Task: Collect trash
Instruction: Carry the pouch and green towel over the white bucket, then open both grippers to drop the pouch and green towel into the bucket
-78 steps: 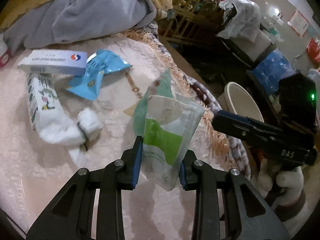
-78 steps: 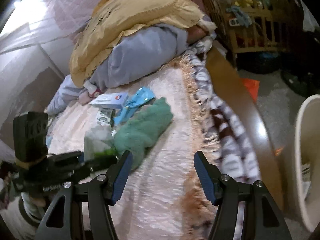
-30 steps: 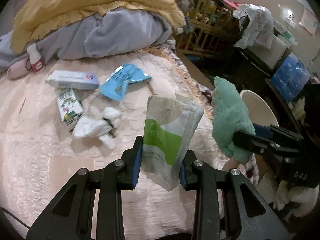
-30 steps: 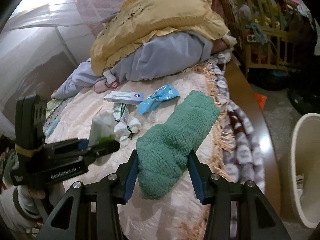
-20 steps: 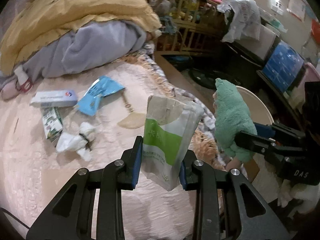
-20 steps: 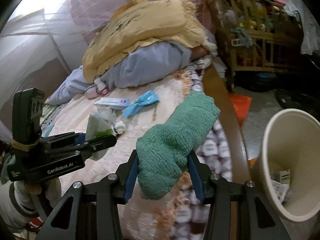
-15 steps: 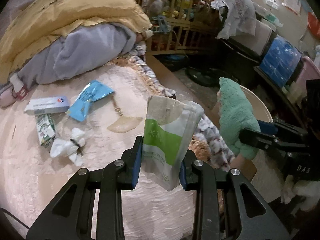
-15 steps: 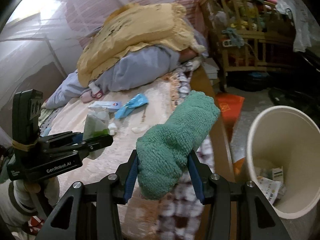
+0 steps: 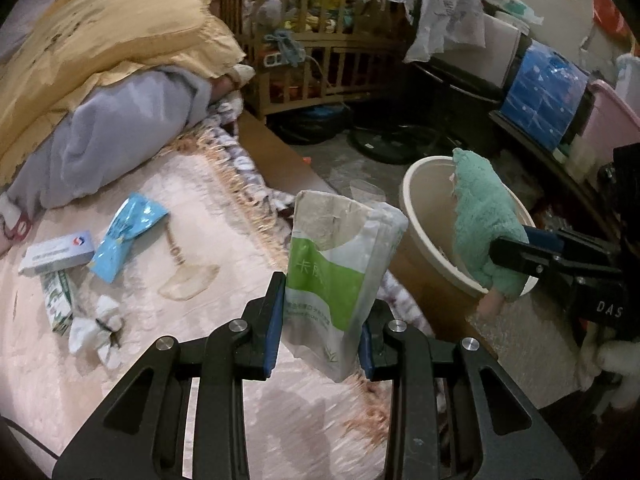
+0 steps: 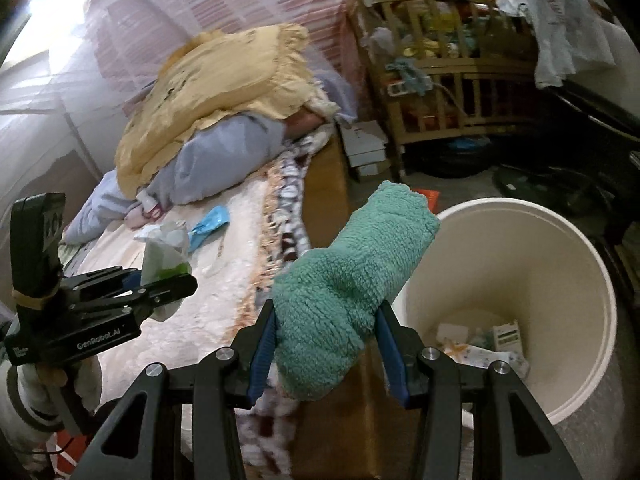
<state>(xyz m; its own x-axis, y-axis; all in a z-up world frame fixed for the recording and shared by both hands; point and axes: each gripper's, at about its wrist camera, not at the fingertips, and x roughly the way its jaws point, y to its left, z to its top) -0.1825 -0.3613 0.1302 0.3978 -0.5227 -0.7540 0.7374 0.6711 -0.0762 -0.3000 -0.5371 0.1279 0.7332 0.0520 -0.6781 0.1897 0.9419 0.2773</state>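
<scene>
My left gripper point(image 9: 322, 330) is shut on a white and green pouch point(image 9: 340, 264), held upright over the bed's fringed edge. My right gripper point(image 10: 326, 350) is shut on a fluffy green sock point(image 10: 352, 284) that hangs beside the rim of a cream waste bin point(image 10: 560, 264). The bin point(image 9: 424, 216) stands on the floor beside the bed and holds several scraps. From the left wrist view the green sock point(image 9: 484, 224) hangs over the bin's rim. Left on the bed are a blue wrapper point(image 9: 126, 236), a white box point(image 9: 58, 254), a small carton point(image 9: 58, 300) and a white wad point(image 9: 96, 330).
Yellow and grey bedding point(image 9: 112, 88) is piled at the head of the bed. A wooden crib point(image 9: 316, 56) full of things stands behind. Storage boxes, a blue container point(image 9: 544, 96) and a fan point(image 9: 392, 140) crowd the floor beyond the bin. The wooden bed frame point(image 10: 324, 184) runs between bed and bin.
Both grippers have swung from over the bed toward the bin, keeping the pouch and the sock. The bin has come into full view, and the litter on the bed has slid left.
</scene>
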